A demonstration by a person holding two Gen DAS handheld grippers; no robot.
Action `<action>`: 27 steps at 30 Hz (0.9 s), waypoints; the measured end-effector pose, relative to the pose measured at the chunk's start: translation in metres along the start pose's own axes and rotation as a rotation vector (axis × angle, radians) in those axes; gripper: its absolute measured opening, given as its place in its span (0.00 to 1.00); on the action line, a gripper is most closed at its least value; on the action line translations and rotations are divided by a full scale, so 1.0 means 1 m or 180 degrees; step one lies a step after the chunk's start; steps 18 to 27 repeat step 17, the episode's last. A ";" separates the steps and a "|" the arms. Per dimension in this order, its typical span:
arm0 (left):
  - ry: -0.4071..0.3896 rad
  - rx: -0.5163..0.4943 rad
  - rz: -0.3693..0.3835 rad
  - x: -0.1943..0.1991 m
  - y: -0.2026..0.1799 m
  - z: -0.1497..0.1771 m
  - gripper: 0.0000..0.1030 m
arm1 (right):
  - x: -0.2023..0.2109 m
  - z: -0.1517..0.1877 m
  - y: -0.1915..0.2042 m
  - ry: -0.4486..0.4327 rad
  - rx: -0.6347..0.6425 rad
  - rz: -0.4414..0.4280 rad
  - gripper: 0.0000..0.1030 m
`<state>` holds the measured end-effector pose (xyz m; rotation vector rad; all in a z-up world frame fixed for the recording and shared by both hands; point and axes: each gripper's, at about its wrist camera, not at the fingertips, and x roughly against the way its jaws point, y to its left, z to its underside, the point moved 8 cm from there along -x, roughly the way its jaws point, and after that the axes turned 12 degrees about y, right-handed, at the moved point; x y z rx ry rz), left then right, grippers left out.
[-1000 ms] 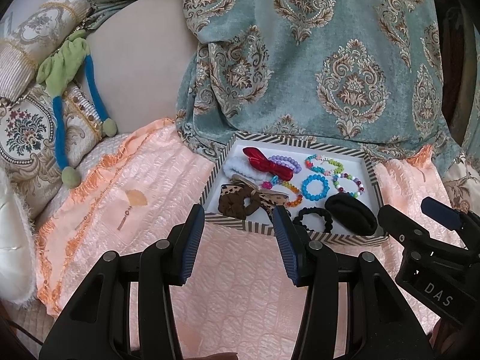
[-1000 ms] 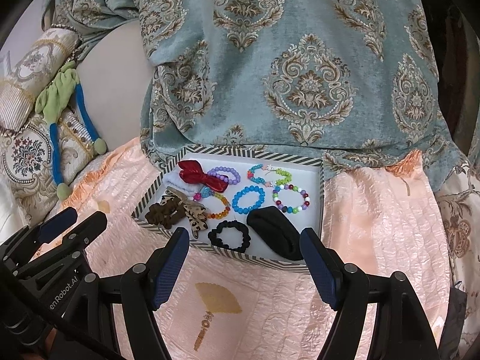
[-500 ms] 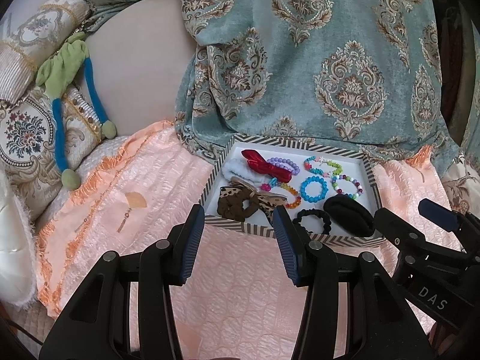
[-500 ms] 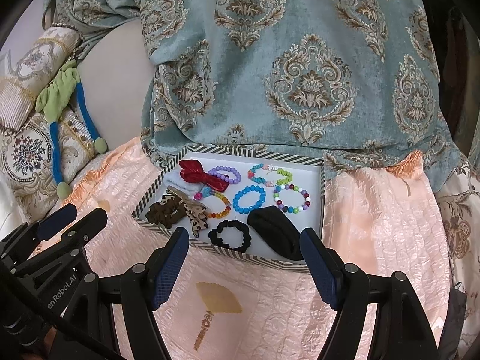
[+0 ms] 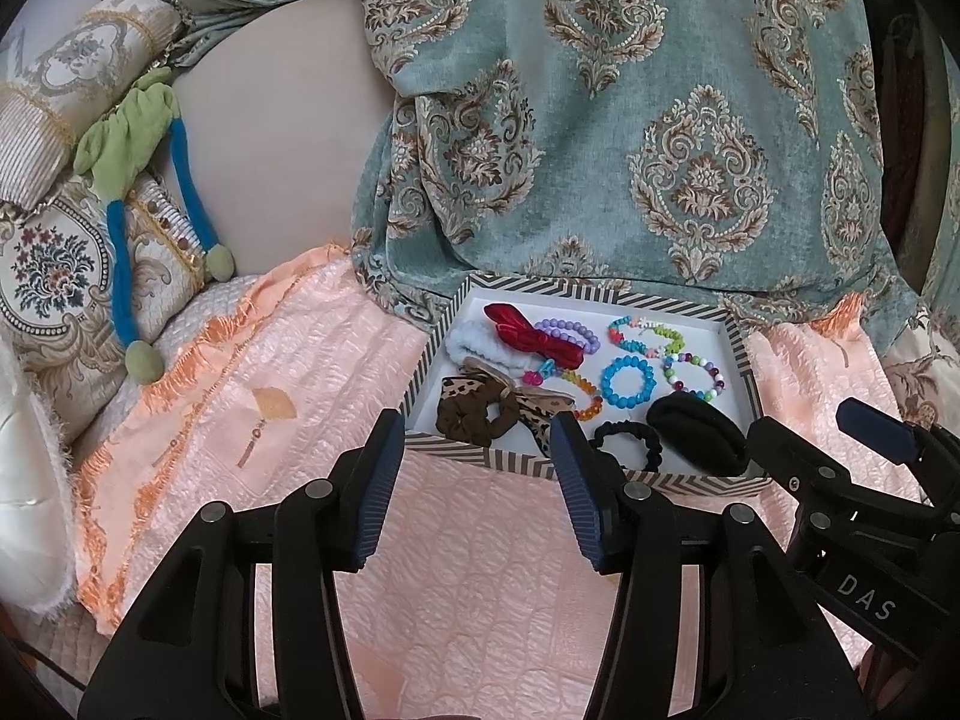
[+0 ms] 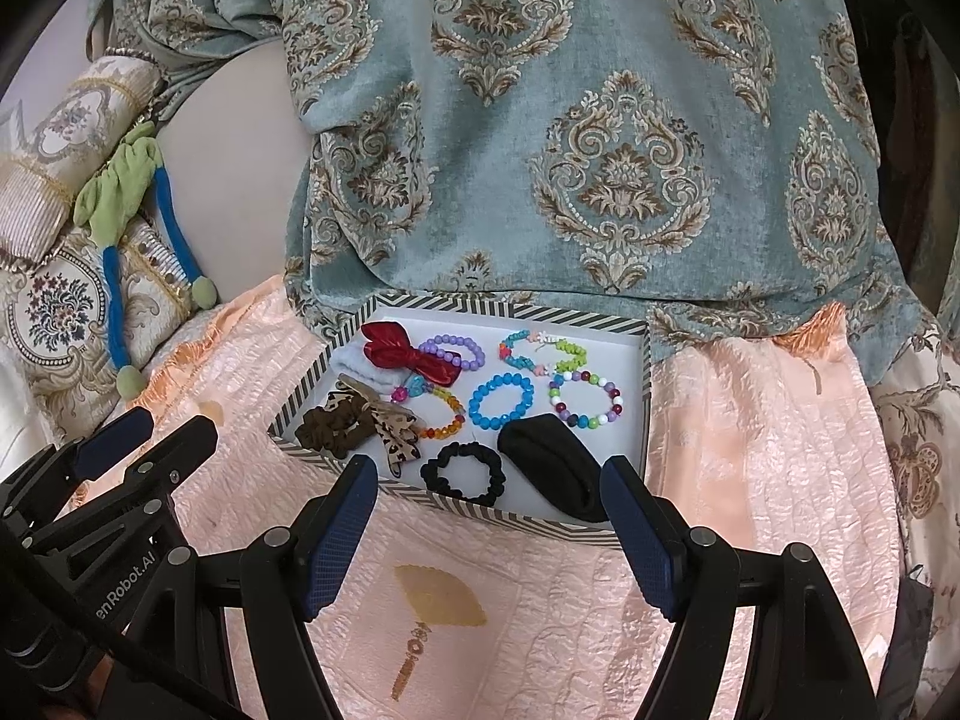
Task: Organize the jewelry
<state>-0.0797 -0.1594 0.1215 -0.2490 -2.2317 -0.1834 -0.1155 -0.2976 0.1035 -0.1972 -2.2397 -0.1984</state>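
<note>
while both tools are held back over the peach quilted bedspread (image 6: 750, 420), nothing is gripped: the left gripper (image 5: 474, 468) is seen with its blue-padded fingers apart and empty, and the right gripper (image 6: 489, 525) is spread wider still, also empty.

the jewelry is found in the shallow striped cardboard tray (image 6: 645, 360), which is set on the bedspread just beyond the fingertips, its far edge against the teal damask cloth (image 6: 600, 120). inside it, hair pieces are gathered on the left: a red velvet bow (image 6: 408, 351), a white fluffy scrunchie (image 5: 480, 345) and a brown leopard-print scrunchie (image 5: 480, 411). beaded bracelets are laid toward the far right, among them a blue beaded bracelet (image 6: 501, 399) and a purple beaded bracelet (image 6: 453, 351). a black scrunchie (image 6: 463, 471) and a black oval pad (image 6: 555, 462) lie along the near edge.

the relation that matters is judged to be this: the tray lies straight ahead of both tools, with its long axis running left to right. the brown scrunchie sits nearly between the left gripper's fingertips, so the left tool is judged nearer to the hair pieces, while the black scrunchie and pad lie between the right gripper's fingertips. a short forward and downward reach is judged enough for either.
</note>
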 end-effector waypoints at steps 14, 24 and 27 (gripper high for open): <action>0.0025 -0.0014 0.0014 -0.002 0.002 -0.002 0.49 | -0.002 0.003 0.002 0.0028 0.0007 -0.0025 0.73; 0.0041 -0.0016 0.0031 -0.003 0.004 -0.002 0.53 | -0.006 0.004 -0.003 0.0057 -0.0028 -0.0105 0.73; 0.0041 -0.0016 0.0031 -0.003 0.004 -0.002 0.53 | -0.006 0.004 -0.003 0.0057 -0.0028 -0.0105 0.73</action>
